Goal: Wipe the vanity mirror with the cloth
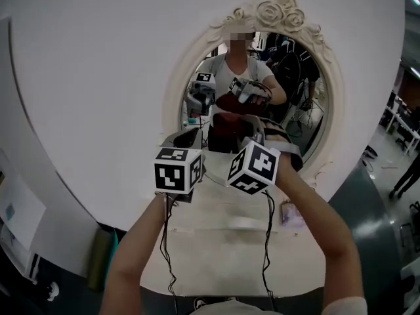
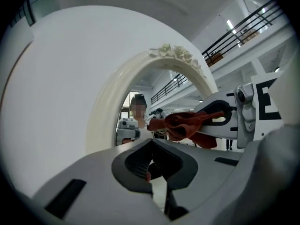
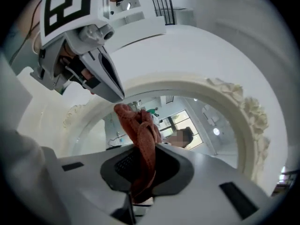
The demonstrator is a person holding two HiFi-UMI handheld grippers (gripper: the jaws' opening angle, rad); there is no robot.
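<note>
The right gripper pinches the red cloth in its fingers, just before the mirror; the left gripper is closed, empty. Soft, light and limp, the cloth likely handles best gripped mid-bunch.

Dim head view; brighter fisheye gripper views, black at corners, glare spots in vanity mirror

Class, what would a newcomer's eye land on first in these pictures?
The oval vanity mirror, its cream frame crowned with carved roses, sits in a white round panel straight ahead. A rust-red cloth is pinched in the jaws of the right gripper, close before the glass.
</note>
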